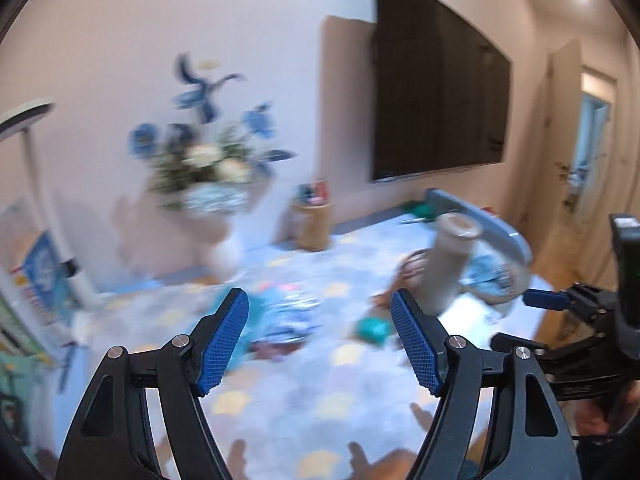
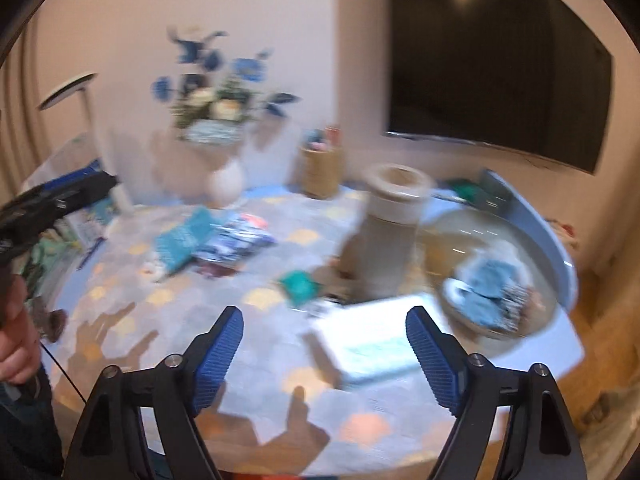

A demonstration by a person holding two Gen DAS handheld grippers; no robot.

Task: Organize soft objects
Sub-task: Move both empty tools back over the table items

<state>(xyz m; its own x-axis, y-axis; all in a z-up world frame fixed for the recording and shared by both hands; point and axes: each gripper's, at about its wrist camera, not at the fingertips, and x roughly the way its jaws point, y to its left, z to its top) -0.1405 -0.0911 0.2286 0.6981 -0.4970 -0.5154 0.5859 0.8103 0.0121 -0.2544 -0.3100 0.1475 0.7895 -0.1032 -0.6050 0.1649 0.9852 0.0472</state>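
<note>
Looking across both views, I saw the desk (image 2: 280,360) under its pale cloth with round coloured patches, pushed against a wall where a dark screen (image 1: 440,92) hung. Both pictures were blurred, so small things stayed uncertain.

Next in size, a vase of blue and white flowers (image 2: 224,120) stood at the back of the desk, with a woven holder (image 2: 322,172) of pens just to its right. A tall beige cylinder (image 2: 392,232) stood right of centre, and a white flat box (image 2: 368,344) lay in front of it.

At the right edge sat a clear bowl (image 2: 532,240) holding blue and patterned soft cloths (image 2: 492,296). More soft pieces lay loose: a teal and blue heap (image 2: 216,240) left of centre, and a small green bundle (image 2: 300,286) near the foot of the cylinder.

My left tool (image 1: 320,340) hovered above the desk with its blue pads spread wide and nothing between them; in its view the heap (image 1: 280,316) lay beyond the left pad and the green bundle (image 1: 374,330) just inside the right pad's line, apart from both. My right tool (image 2: 324,352) was likewise wide open and empty, held over the white box, with the bowl beyond its right pad and the green bundle ahead of the gap.
</note>
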